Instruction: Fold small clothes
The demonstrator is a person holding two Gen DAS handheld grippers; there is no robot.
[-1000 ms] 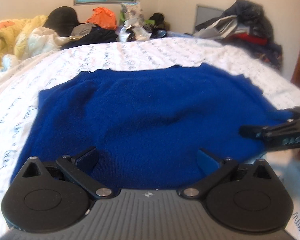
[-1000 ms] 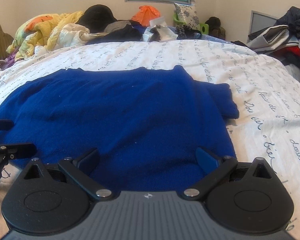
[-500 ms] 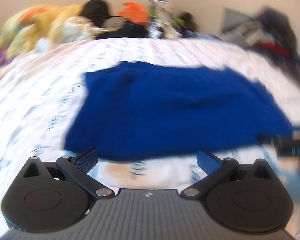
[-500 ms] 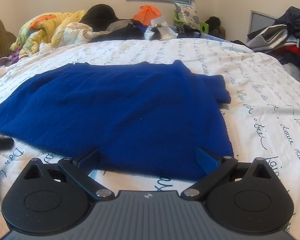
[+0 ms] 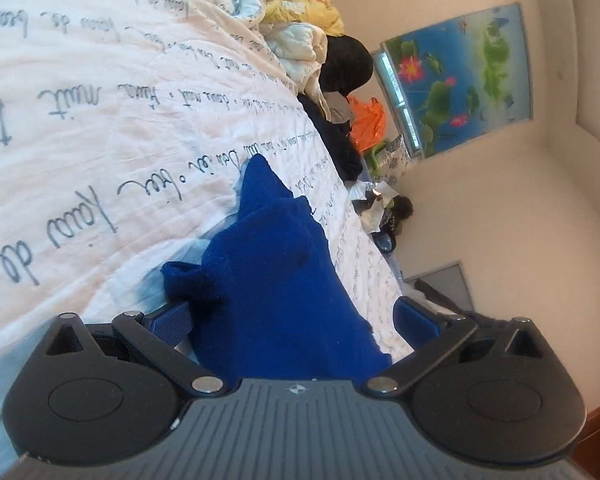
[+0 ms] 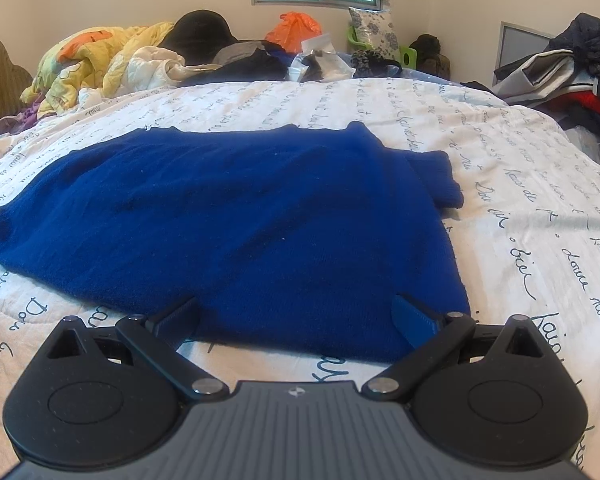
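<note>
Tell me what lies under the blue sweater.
The blue sweater lies spread on a white bedspread printed with cursive writing, which shows around its edges. Whatever sits directly beneath the fabric is covered and cannot be seen.

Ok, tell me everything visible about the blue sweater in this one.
The blue sweater is a deep-blue knit lying spread and mostly flat on the script-printed bedspread, one sleeve folded beside its right edge. Its near hem sits between the open fingers of the right hand-held gripper; the left hand-held gripper, rolled sideways, straddles a bunched corner.
</note>
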